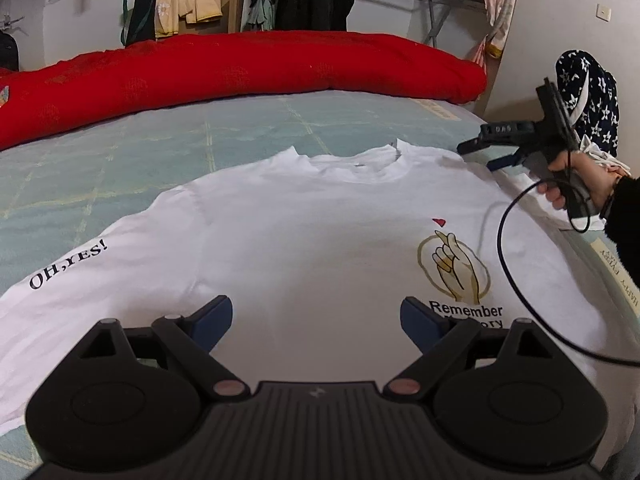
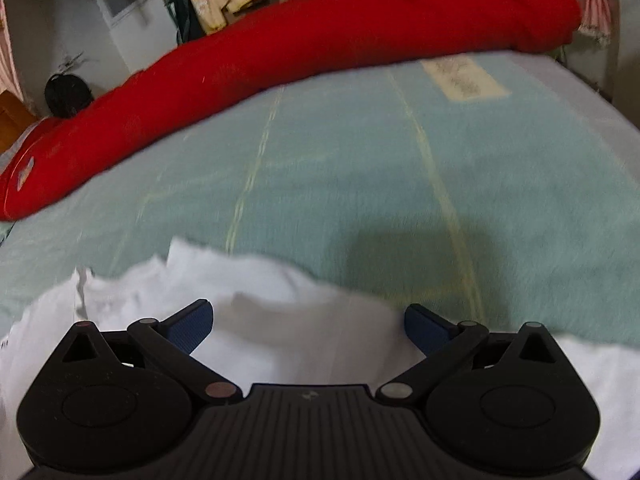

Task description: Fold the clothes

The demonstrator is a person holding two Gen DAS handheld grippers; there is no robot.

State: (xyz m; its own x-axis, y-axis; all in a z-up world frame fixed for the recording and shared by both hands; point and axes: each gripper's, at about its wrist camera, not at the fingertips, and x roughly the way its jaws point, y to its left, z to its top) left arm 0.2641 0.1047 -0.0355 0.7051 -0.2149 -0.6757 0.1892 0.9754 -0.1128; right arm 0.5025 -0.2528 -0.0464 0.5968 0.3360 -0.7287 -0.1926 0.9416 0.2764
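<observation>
Nearest us, the left gripper (image 1: 316, 320) hovers over the chest of one white cotton T-shirt (image 1: 304, 240), its blue-padded jaws spread wide with nothing between them. The shirt lies flat, face up, on the pale green checked bedsheet (image 1: 120, 160). We read "OH,YES!" on one sleeve and "Remember" under a hand-and-heart print. Farther on, the right gripper (image 1: 478, 154), held in a person's hand (image 1: 580, 180), sits by the shirt's shoulder, jaws parted and empty. Beyond lies one long red quilt roll (image 1: 240, 68); the sheet's edge print reads "HAPPY EVERY".
</observation>
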